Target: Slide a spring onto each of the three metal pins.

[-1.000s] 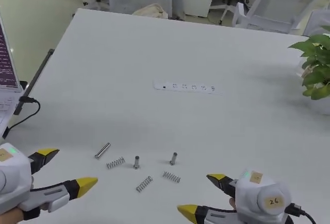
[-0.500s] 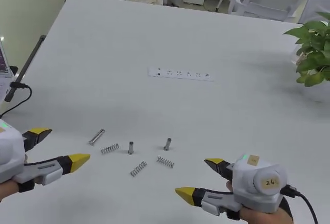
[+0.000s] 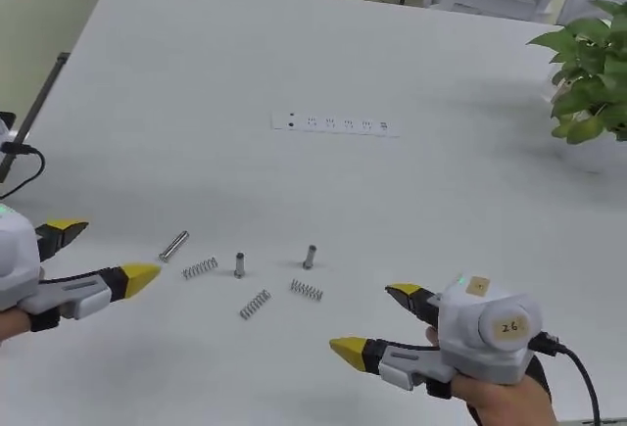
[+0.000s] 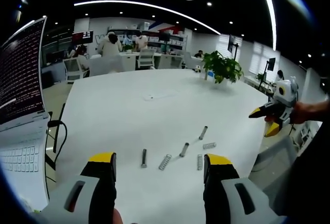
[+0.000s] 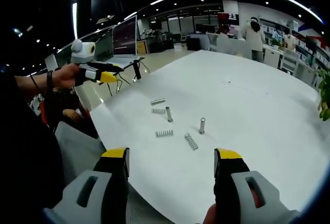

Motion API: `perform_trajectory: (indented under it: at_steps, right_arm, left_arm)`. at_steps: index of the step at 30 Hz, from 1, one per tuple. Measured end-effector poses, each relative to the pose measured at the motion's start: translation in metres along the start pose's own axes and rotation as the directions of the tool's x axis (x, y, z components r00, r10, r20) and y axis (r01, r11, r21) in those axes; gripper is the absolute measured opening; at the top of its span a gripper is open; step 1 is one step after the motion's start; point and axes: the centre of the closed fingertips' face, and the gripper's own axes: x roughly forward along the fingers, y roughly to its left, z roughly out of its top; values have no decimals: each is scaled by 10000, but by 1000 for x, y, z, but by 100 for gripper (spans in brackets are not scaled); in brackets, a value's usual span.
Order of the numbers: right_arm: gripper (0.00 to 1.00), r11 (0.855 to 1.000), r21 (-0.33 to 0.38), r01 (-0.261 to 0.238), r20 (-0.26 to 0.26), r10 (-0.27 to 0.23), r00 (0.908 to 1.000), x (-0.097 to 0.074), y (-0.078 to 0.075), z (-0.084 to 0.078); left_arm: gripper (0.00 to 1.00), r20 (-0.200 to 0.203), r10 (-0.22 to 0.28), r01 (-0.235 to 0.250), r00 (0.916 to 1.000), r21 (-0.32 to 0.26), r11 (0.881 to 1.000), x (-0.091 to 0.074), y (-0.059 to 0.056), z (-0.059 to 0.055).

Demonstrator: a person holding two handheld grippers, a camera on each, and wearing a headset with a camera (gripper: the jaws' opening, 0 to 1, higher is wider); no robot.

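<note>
White table (image 3: 411, 211) | two pins (image 3: 239, 265) upright, one flat, springs (image 3: 255, 304) loose | left gripper (image 3: 104, 249) wide | right gripper (image 3: 369, 319) wide

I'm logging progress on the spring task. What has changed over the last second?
Nothing on the table moved; the shift in the head view is the camera's. Nothing was taken hold of or let go. The left gripper and right gripper stay open and empty, short of the parts. The lying pin, two upright pins and three springs lie as before, no spring on a pin.
</note>
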Motion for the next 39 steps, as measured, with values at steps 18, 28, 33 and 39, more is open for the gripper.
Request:
perform_trajectory:
  at_steps: [18, 28, 33, 39]
  right_arm:
    - [65, 9995, 130, 293, -45, -292, 9996, -13, -10, -5]
    - [65, 9990, 203, 403, -126, -400, 9991, -16, -12, -9]
    - [65, 9991, 216, 374, -154, -371, 9992, -15, -13, -10]
    - [65, 9993, 166, 344, -237, -340, 9991, -15, -12, -10]
  left_arm:
    - [62, -142, -247, 242, 9996, -303, 9992, 42, 13, -9]
    - [58, -638, -507, 469, 9967, -587, 9972, 67, 13, -30]
    - [55, -695, -575, 526, 9959, -703, 9961, 78, 14, -32]
    - [53, -1020, -719, 661, 9922, -589, 9961, 94, 16, -38]
